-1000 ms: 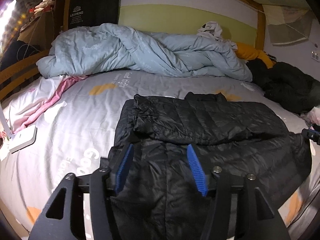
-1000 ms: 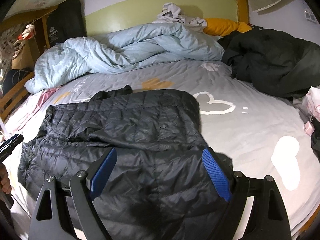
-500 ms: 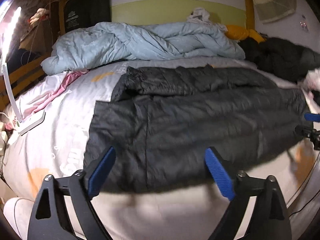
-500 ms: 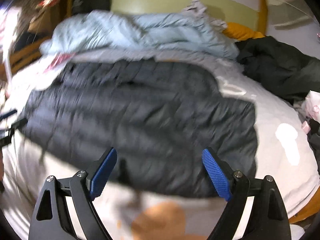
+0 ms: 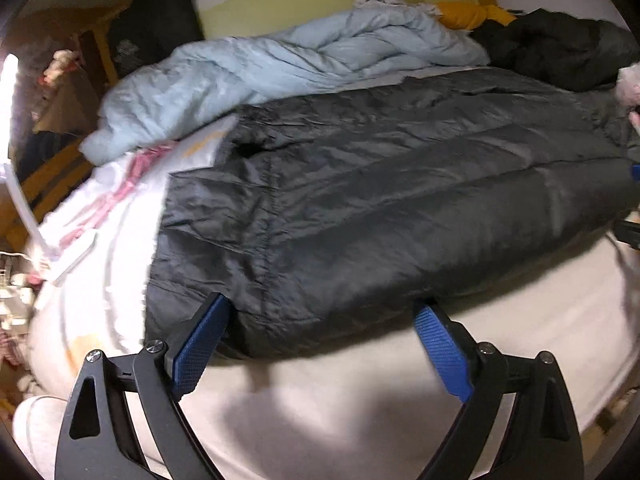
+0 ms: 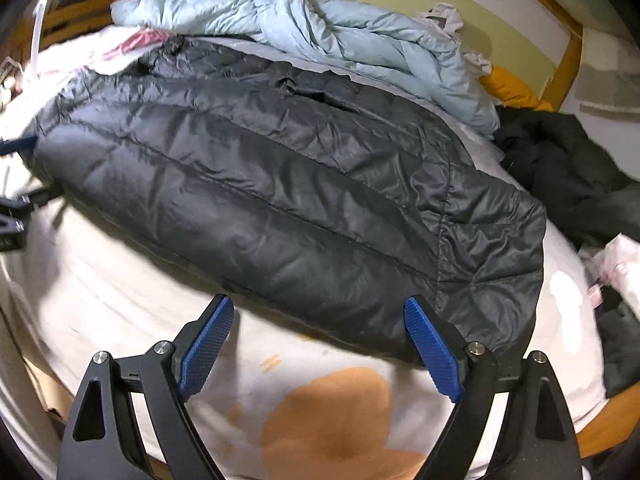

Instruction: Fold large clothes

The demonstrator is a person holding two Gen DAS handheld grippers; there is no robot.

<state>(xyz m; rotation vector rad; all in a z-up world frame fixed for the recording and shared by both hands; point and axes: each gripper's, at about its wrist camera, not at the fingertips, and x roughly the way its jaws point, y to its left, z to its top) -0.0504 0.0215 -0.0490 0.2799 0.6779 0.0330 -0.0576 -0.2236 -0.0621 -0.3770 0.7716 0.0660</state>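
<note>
On the bed (image 5: 360, 408), a black puffer jacket (image 5: 380, 208) was laid flat, folded lengthwise. Left gripper (image 5: 320, 344) and right gripper (image 6: 316, 338) were held wide apart at its near edge, nothing clamped.

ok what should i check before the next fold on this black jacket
1. Left hand-held gripper empty, jaws wide: ok.
2. Right hand-held gripper empty, jaws wide: ok.
3. Black jacket lying flat on the bed sheet, near edge facing both grippers: ok.
4. Near edge between the jaws: not ok; both sets of fingertips sit just at the hem, nothing pinched yet.
5. Far side free for folding: not ok; the blue duvet lies right against the jacket's far edge.
6. Sleeves tucked in evenly: cannot tell; one folded flap shows on top, the rest is hidden.
</note>
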